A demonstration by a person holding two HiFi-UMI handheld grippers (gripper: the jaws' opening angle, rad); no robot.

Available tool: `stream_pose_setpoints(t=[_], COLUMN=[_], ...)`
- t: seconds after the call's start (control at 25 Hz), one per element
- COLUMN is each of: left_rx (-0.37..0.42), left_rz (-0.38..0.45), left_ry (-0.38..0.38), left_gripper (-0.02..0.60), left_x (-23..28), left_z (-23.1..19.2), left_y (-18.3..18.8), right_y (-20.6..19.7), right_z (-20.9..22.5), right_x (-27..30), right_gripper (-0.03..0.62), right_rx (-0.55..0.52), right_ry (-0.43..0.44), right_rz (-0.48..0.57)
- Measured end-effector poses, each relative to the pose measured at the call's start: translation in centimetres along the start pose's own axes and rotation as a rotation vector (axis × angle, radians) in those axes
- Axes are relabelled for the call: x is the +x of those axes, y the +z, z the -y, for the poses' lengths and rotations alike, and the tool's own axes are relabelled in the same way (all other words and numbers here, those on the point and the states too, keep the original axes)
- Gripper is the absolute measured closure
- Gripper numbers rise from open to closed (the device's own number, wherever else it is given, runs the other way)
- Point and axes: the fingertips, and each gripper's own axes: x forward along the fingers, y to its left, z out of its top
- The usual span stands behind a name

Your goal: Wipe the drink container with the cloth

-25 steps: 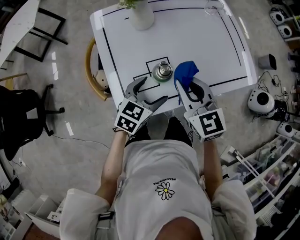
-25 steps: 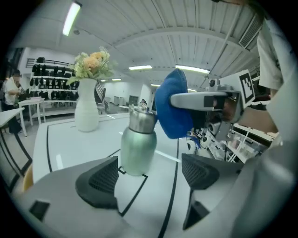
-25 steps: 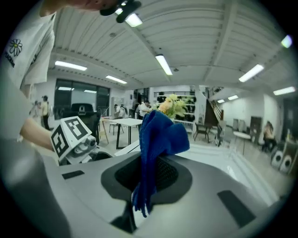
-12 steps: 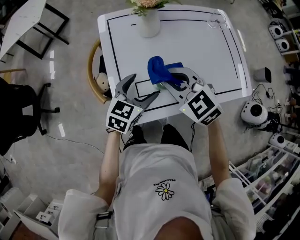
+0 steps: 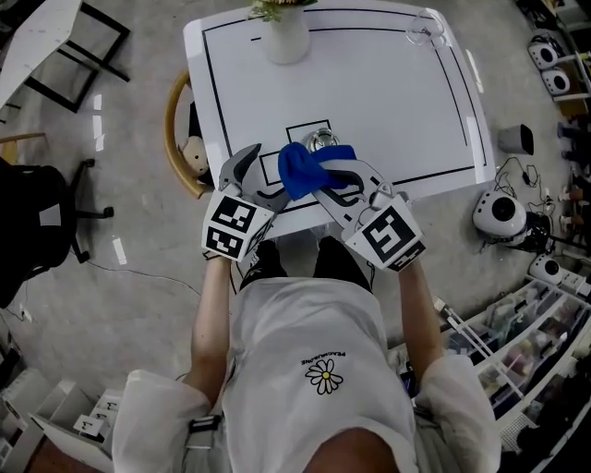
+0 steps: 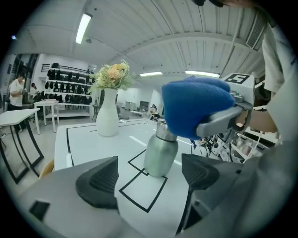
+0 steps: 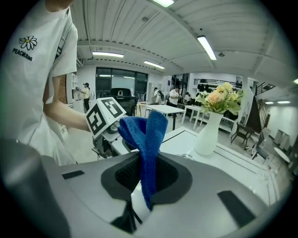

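Note:
A metal drink container point(image 6: 160, 151) stands upright in a black square near the front edge of the white table point(image 5: 388, 92). Only its cap point(image 5: 321, 139) shows in the head view, just past the blue cloth point(image 5: 300, 167). My right gripper point(image 5: 319, 181) is shut on the cloth point(image 7: 147, 137), which rests against the top of the container's near-left side point(image 6: 194, 108). Just left of the container, my left gripper point(image 5: 267, 176) is open with nothing between its jaws point(image 6: 149, 179); the container stands ahead of them, apart.
A white vase with flowers point(image 5: 284, 33) stands at the table's far edge, and a clear glass point(image 5: 421, 26) at the far right corner. A wooden chair point(image 5: 183, 129) sits off the table's left side. Small devices and cables point(image 5: 508, 205) lie on the floor to the right.
My right gripper has carried the cloth from the container's right side leftward over its top and down to its near-left side. The left gripper has stayed open beside it.

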Motion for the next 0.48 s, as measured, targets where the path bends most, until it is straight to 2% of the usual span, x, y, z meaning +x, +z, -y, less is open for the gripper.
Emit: stream_pose_setpoints(t=[0.24,0.36,0.48], left_rx=[0.008,0.006,0.001], left_rz=[-0.007,-0.005,0.029], left_ry=[0.016,0.025,0.032], left_gripper=[0.169,0.169,0.169], left_x=[-0.4,-0.7,-0.9], left_z=[-0.5,-0.7,-1.0], left_y=[-0.3,-0.3,1.0], right_y=[-2.0,-1.9,-0.1], right_z=[-2.0,-1.8,-0.6], right_x=[0.8,0.6,-0.5], right_gripper=[0.551,0.551,0.551], right_rx=[0.044,0.044,0.047], right_ry=[0.035,0.024,-0.015], right_rz=[-0.019,-0.011,0.043])
